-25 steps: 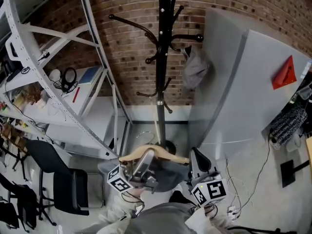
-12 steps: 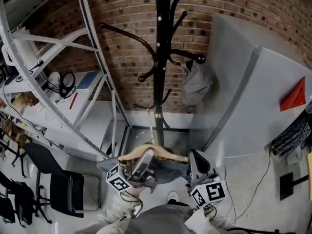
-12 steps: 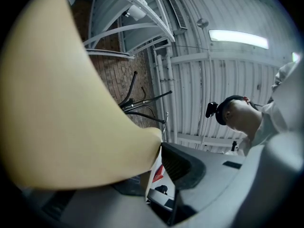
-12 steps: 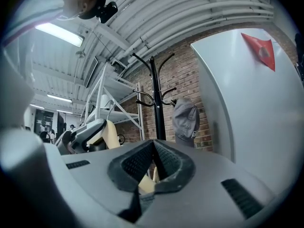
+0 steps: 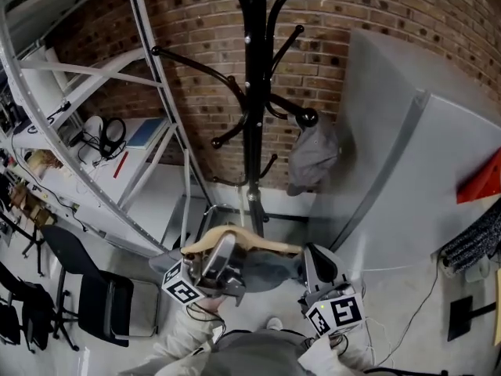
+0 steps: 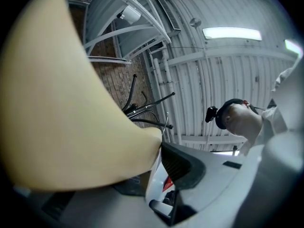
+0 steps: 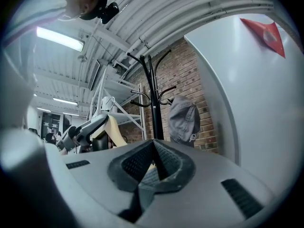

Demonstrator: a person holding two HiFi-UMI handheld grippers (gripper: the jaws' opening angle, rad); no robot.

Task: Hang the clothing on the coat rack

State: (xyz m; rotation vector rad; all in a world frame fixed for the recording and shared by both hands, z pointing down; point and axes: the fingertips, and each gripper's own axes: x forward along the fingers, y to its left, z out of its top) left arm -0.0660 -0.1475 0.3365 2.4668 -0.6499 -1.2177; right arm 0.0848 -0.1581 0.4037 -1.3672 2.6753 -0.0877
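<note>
The left gripper (image 6: 159, 144) has its jaws clamped on the pale wooden hanger (image 6: 61, 118), whose broad shoulder fills the 9 o'clock side of that gripper's view, hard against the dark pad. The right gripper (image 7: 153, 163) has its pads drawn together on a fold of the grey clothing (image 5: 270, 271), which shows as ribbed fabric in the narrow wedge between them. In the head view both grippers sit low, the left at about 7 o'clock and the right at about 5, with the hanger and its draped garment slung between them near the foot of the coat rack (image 5: 254, 92). The rack's black pole runs up toward 12 o'clock against the brick wall (image 5: 196, 22), and a grey cap (image 5: 311, 159) hangs from an arm on its 4 o'clock side. As I judge it, the garment is on its hanger and brought up to the rack, but nothing is hung yet. What remains is raising it to a free arm, perhaps one on the 9 o'clock side, catching the hanger's hook over it, and letting go.
</note>
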